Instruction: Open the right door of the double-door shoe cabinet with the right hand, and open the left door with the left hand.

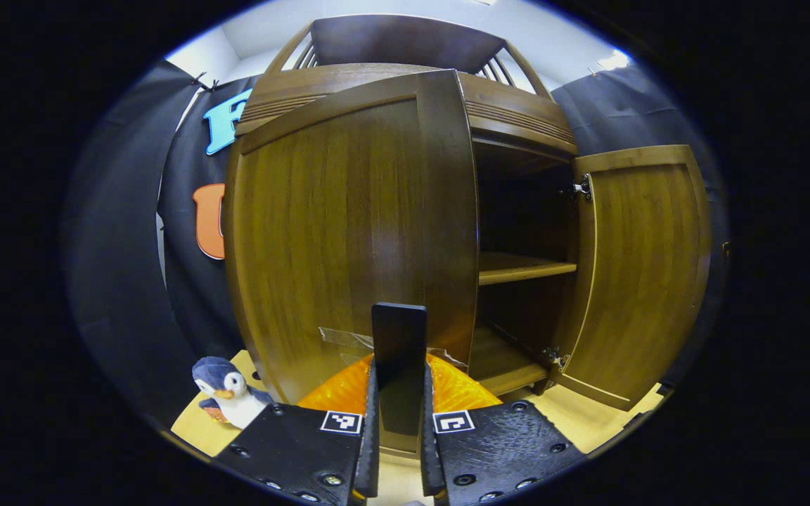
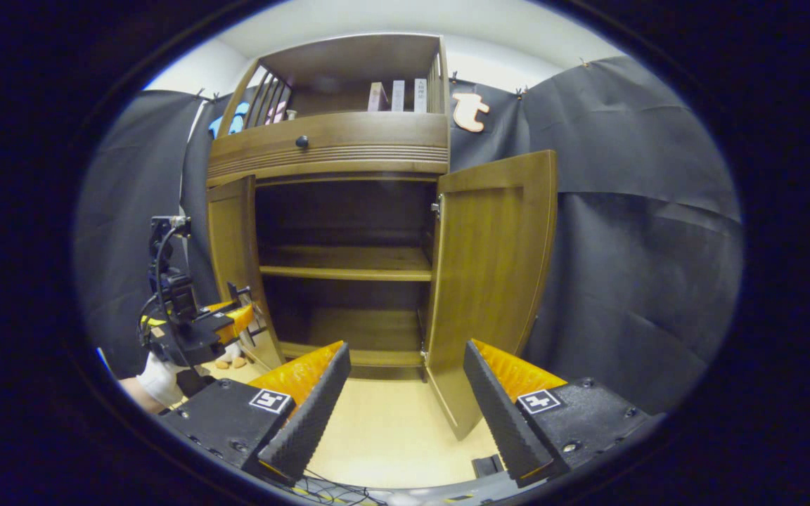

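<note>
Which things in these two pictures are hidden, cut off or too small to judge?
- Left gripper view: the left door covers the left half of the cabinet's inside.
- Left gripper view: the left gripper is shut on a black handle; where it joins the door is hidden by the fingers.
- Right gripper view: the books on top are too small to tell apart.
- Right gripper view: the hand is cut off by the edge.

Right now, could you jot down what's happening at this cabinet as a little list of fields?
right door: swung wide open
left door: partly open, not yet wide
left tongs: shut on the left door's black handle
right tongs: open, holding nothing, facing the cabinet
shelves: look bare
toy penguin: on the floor by the left door
books: on the cabinet's top shelf
</note>
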Motion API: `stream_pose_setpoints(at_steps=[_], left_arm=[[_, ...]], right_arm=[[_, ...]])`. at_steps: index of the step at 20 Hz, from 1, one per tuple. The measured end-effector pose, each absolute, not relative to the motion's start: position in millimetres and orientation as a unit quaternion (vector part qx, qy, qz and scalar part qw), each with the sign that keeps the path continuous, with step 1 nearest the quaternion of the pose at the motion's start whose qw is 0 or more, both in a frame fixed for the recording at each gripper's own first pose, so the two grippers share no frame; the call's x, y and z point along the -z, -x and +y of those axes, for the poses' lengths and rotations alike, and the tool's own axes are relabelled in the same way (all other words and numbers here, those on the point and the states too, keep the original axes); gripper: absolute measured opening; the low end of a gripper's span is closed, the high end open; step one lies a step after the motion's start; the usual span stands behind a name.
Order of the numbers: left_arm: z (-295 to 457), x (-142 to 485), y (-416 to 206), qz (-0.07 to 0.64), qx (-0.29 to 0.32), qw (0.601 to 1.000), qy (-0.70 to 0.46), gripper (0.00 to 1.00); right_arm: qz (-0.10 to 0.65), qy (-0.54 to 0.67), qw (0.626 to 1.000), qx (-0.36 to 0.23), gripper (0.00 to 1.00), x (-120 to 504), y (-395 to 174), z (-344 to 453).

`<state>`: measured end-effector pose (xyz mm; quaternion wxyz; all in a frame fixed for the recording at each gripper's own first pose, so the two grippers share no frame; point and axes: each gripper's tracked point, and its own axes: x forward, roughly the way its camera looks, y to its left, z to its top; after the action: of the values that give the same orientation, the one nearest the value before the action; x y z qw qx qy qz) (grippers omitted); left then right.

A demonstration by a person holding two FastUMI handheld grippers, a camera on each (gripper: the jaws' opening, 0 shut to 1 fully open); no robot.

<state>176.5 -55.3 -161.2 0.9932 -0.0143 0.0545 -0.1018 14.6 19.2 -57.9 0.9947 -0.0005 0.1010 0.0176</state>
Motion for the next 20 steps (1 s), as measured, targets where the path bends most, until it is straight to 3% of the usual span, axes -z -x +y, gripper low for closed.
stream_pose_setpoints(at_steps=[16, 17, 18, 20], left_arm=[[12, 164, -118, 0.057, 0.09, 0.994, 0.019, 0.22], [15, 164, -115, 0.056, 0.088, 0.994, 0.02, 0.3], [19, 164, -114, 0.053, 0.086, 0.995, 0.018, 0.22], [29, 164, -112, 0.05, 0.078, 0.996, 0.012, 0.22]], right_arm=[[0.111, 0.0, 0.99, -0.09, 1.0, 71, -24, 86], [0.111, -0.001, 0.989, -0.094, 1.0, 70, -24, 89], [0.111, 0.0, 0.989, -0.097, 1.0, 71, -24, 92], [0.111, 0.001, 0.989, -0.101, 1.0, 71, -25, 97]])
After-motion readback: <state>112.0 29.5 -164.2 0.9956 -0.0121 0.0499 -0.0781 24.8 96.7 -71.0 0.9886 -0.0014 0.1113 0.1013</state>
